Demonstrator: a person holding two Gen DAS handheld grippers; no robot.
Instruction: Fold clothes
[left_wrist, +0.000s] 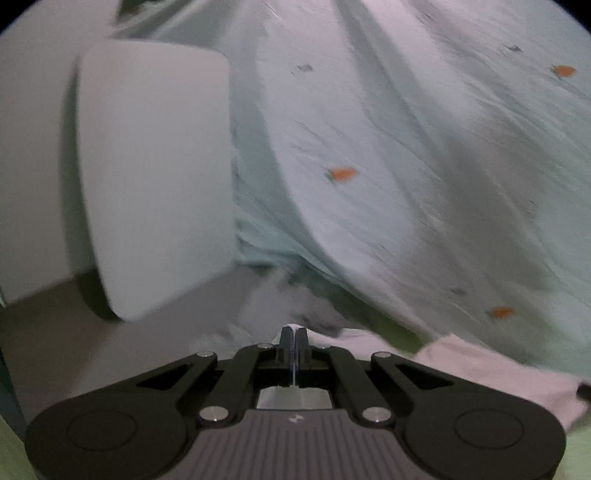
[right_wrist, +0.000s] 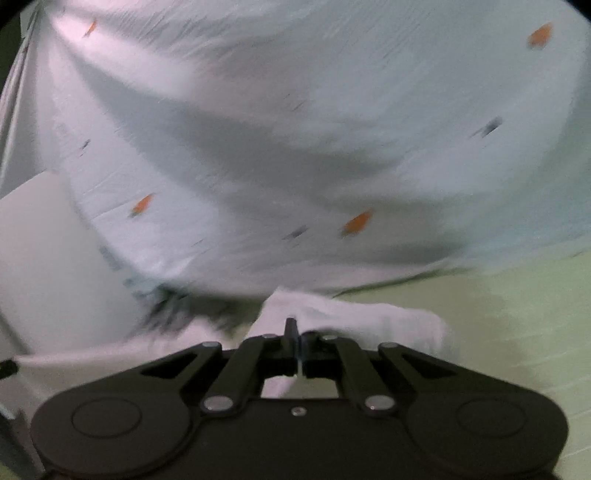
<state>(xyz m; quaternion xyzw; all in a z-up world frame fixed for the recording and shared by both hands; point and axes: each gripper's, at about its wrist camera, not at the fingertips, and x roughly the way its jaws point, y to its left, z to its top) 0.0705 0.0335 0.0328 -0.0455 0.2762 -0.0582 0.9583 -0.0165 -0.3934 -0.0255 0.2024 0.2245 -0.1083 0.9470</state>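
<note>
A pale white garment (left_wrist: 388, 166) printed with small orange carrots hangs stretched and lifted in front of both cameras, blurred by motion. My left gripper (left_wrist: 294, 332) is shut on a bit of its near edge, and a hem runs off to the right from the fingertips. In the right wrist view the same garment (right_wrist: 295, 129) billows ahead. My right gripper (right_wrist: 291, 325) is shut on a bunched white fold of it (right_wrist: 351, 317), which also shows below between the fingers.
A white rounded panel, perhaps a chair back (left_wrist: 155, 177), stands close on the left and also shows as a white panel (right_wrist: 37, 258) in the right wrist view. A light green surface (right_wrist: 517, 314) lies under the garment at lower right.
</note>
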